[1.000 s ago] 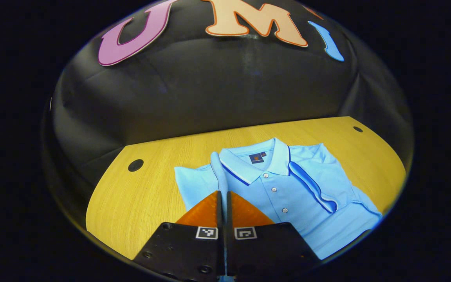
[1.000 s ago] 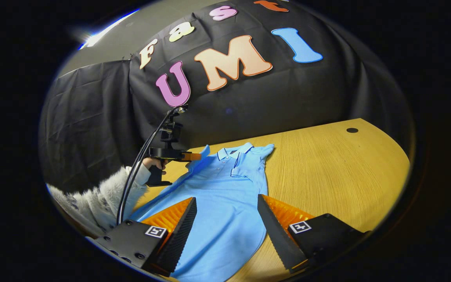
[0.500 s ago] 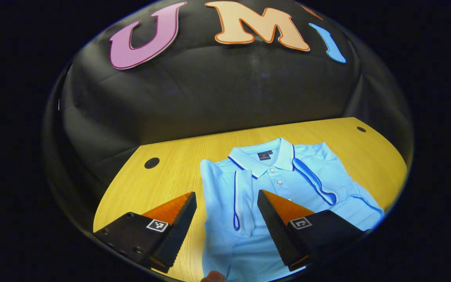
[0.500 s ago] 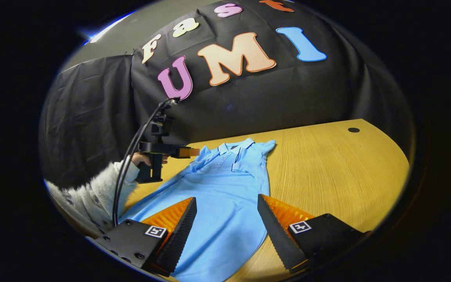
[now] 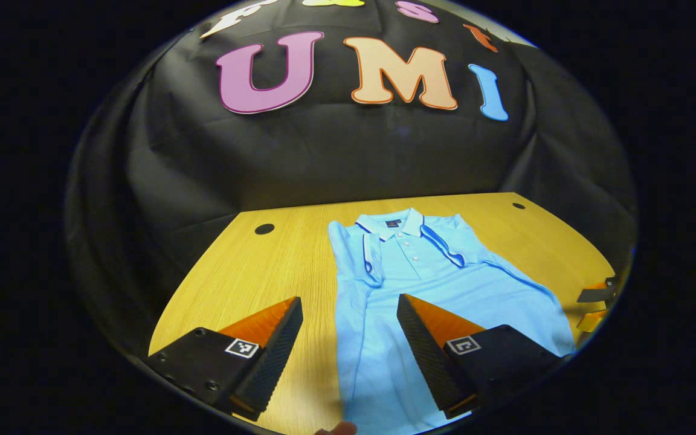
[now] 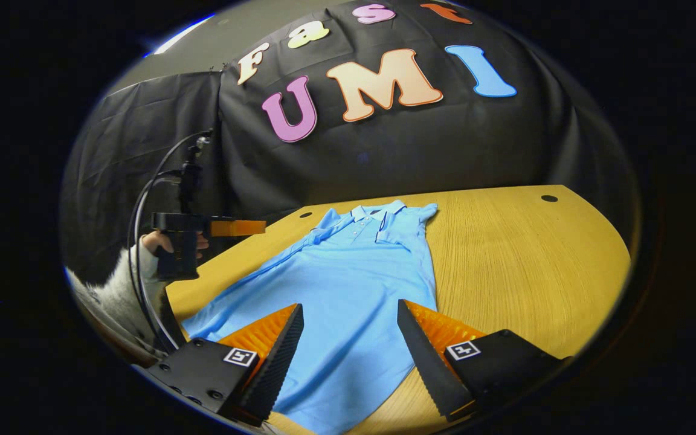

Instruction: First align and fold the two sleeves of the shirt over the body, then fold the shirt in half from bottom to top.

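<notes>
A light blue polo shirt (image 5: 444,290) lies flat on the wooden table (image 5: 251,272), collar toward the far wall. Its two short sleeves are folded inward over the chest, one left of the buttons (image 5: 369,257) and one right of them (image 5: 441,244). My left gripper (image 5: 348,338) is open above the shirt's left side, holding nothing. My right gripper (image 6: 348,338) is open over the shirt's lower body (image 6: 348,272), also holding nothing. In the right gripper view a hand holds the left gripper (image 6: 260,227) above the table's left edge. The right gripper (image 5: 592,302) shows at the left gripper view's far right.
Round cable holes sit near the table's far corners (image 5: 264,229) (image 5: 518,206) (image 6: 548,198). Bare wood (image 6: 517,254) lies to the right of the shirt. A fuzzy white sleeve (image 6: 112,296) and a black cable (image 6: 142,199) are at the left.
My left gripper was shut on the left sleeve, laid it over the chest, opened, and drew back toward the near edge. The right gripper stayed open and shifted slightly.
</notes>
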Tool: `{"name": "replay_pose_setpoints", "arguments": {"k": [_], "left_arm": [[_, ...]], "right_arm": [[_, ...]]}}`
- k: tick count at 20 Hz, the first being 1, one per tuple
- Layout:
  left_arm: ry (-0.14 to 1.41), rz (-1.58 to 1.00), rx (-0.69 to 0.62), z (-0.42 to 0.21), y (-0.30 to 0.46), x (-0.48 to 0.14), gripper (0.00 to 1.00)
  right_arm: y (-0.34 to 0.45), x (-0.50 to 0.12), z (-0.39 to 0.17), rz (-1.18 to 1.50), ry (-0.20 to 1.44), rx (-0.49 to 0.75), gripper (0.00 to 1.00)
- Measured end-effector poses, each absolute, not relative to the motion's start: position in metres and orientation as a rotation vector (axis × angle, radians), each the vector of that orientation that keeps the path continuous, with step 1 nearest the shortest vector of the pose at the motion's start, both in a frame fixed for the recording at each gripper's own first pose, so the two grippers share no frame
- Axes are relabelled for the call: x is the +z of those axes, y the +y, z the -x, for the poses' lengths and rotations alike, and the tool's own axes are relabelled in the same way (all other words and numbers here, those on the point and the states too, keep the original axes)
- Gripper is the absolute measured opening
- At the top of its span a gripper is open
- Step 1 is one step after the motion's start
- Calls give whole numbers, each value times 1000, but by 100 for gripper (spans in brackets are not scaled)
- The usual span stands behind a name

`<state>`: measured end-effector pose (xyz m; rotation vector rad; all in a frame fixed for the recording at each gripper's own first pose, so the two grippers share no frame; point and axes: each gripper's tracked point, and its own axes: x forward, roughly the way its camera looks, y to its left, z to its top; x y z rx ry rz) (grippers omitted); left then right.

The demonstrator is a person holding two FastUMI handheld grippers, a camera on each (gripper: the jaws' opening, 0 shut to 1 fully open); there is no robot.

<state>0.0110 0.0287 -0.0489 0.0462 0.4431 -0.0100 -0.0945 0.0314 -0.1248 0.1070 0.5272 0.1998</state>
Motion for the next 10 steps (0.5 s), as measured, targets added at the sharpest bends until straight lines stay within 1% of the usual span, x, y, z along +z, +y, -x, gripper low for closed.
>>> {"name": "replay_pose_setpoints", "arguments": {"k": [3, 4, 5, 10], "left_arm": [[435, -41, -33, 45, 22, -52, 96], [430, -42, -34, 60, 21, -53, 96], [424, -39, -37, 76, 18, -56, 96], [441, 6, -72, 132, -3, -78, 96]], "right_arm": [[40, -131, 121, -94, 547, 201, 98], [44, -133, 131, -84, 557, 205, 93], [47, -135, 141, -67, 565, 208, 98], [53, -144, 176, -22, 598, 207, 98]]}}
